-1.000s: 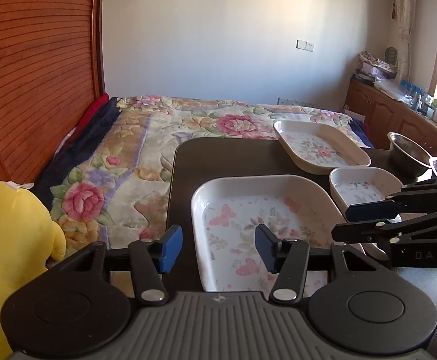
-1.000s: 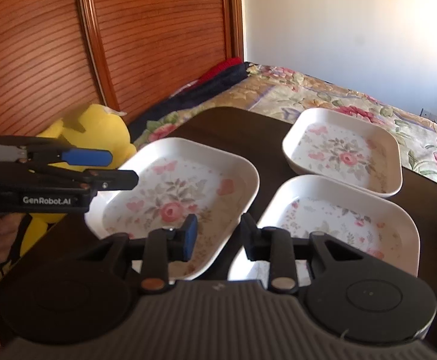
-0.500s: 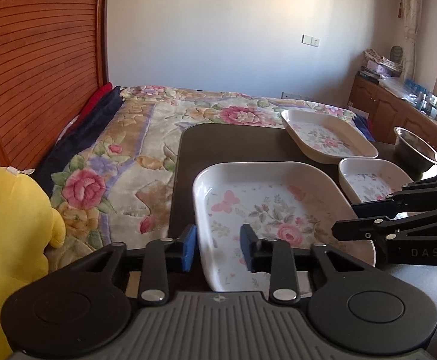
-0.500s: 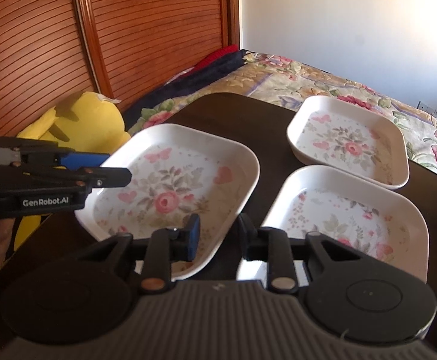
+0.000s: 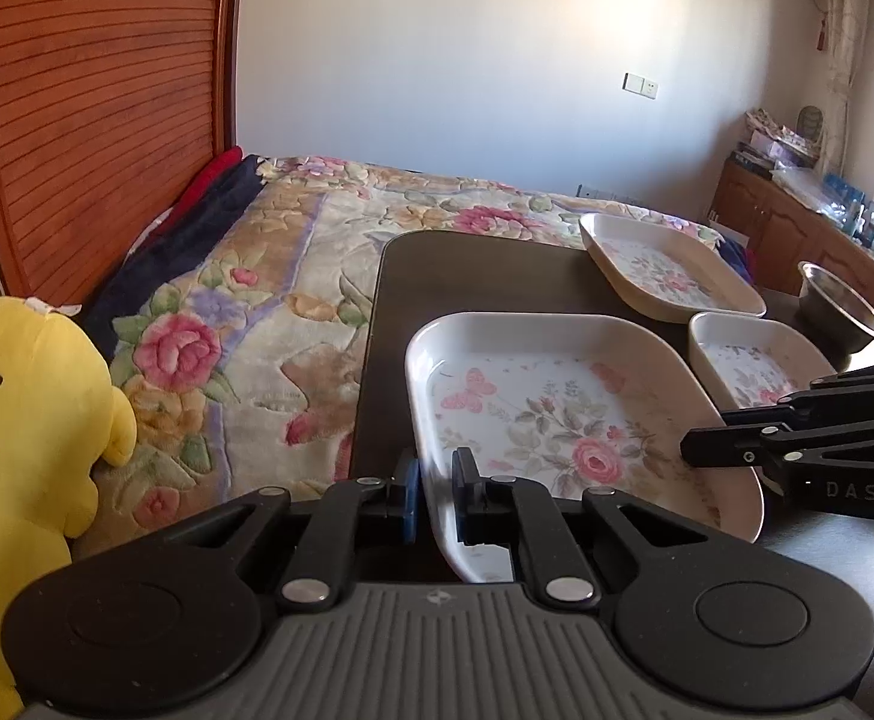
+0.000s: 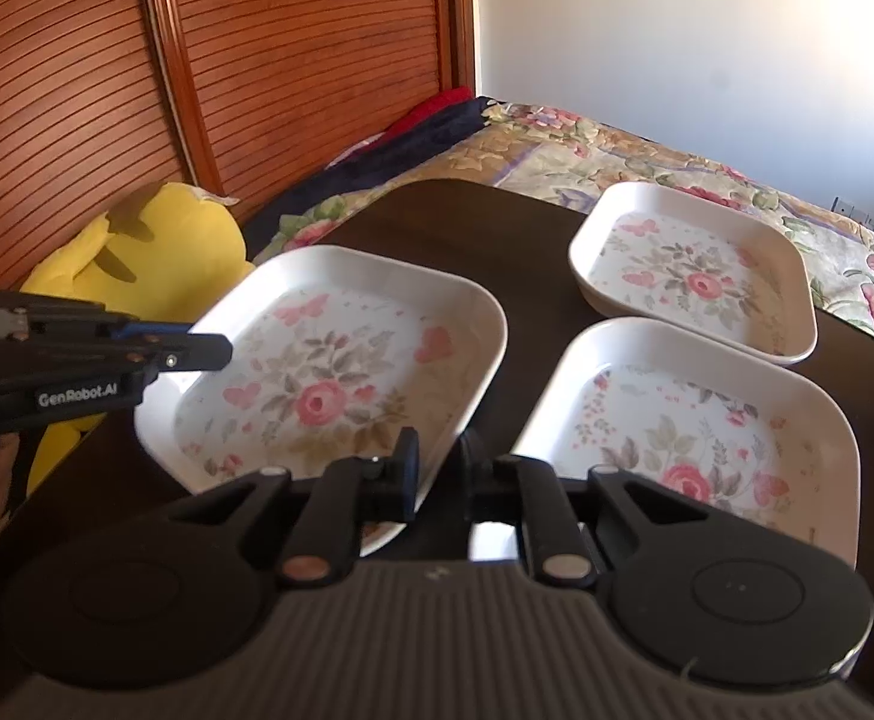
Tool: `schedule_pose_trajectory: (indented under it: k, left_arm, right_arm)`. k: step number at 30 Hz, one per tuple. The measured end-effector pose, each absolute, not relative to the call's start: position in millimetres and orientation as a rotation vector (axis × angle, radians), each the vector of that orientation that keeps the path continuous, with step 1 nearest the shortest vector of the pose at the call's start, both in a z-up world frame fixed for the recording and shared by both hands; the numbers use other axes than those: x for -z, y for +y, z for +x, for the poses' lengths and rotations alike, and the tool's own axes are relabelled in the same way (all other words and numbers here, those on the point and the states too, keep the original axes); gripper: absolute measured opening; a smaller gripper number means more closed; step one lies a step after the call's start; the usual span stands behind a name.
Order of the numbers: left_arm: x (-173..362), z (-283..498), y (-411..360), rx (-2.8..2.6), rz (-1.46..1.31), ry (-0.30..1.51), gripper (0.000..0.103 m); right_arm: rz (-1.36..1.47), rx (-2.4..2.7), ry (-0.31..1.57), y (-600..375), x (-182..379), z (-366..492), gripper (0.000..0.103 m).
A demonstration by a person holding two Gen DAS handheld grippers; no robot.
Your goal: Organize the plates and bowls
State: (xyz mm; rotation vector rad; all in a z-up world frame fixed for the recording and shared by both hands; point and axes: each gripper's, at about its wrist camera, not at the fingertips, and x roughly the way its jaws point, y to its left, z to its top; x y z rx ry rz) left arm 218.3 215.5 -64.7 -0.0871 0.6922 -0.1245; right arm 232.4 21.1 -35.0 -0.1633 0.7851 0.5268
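Note:
A large white floral plate (image 5: 562, 420) (image 6: 341, 372) is gripped at two sides over the dark table (image 5: 472, 270). My left gripper (image 5: 435, 492) is shut on its near left rim. My right gripper (image 6: 437, 468) is shut on its right rim; it also shows from the side in the left wrist view (image 5: 796, 450). A second floral plate (image 6: 694, 438) (image 5: 748, 354) lies to the right of it. A third plate (image 6: 700, 270) (image 5: 664, 270) lies farther back.
A metal bowl (image 5: 832, 300) stands at the table's far right. A yellow plush toy (image 5: 23, 444) (image 6: 137, 252) sits left of the table, beside a bed with a floral cover (image 5: 269, 312). A wooden slatted headboard (image 6: 257, 60) stands behind.
Both grippers have closed onto the rim of the large plate, the left at its left edge and the right at its right edge. The plate now sits higher and closer.

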Motion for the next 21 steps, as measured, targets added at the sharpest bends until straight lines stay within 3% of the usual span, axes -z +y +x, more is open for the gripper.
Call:
schedule_pose_trajectory:
  k: [21]
  left_arm:
    - [19, 147, 162, 0.153, -0.04, 0.583, 0.012]
  right_arm:
    - [-0.115, -0.532, 0.662, -34, -4, 174, 0.015]
